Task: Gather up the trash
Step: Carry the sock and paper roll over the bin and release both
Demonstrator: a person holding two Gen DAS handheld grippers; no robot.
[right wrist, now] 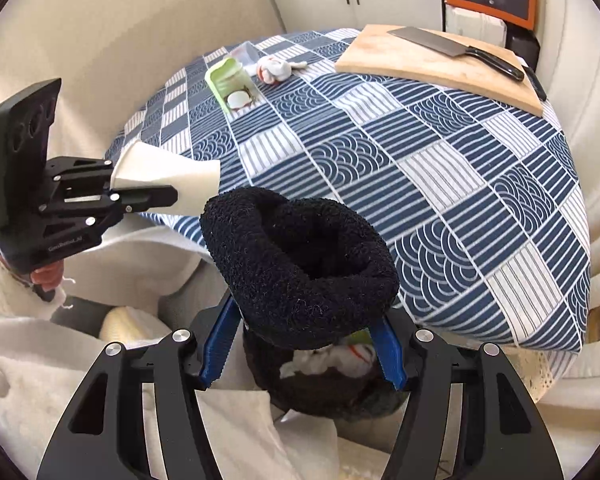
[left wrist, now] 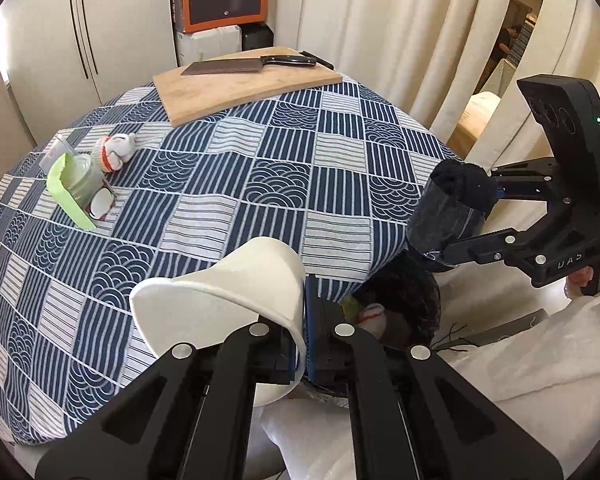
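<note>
White paper cup [left wrist: 220, 300], light, thin-walled, crushable: left tool [left wrist: 300, 344] clamped together on its rim wall, just off the tabletop [left wrist: 260, 184] edge. Right tool [right wrist: 300, 344] clamps the soft black fuzzy-rimmed container [right wrist: 300, 252] beside the cup.

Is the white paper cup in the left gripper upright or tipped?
Tipped. The paper cup lies sideways in the left gripper, pinched by its rim, base pointing out over the tablecloth.

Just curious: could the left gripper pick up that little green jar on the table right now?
Probably not yet: the left gripper is shut on a paper cup. The cloth towards the green jar looks clear, though.
</note>
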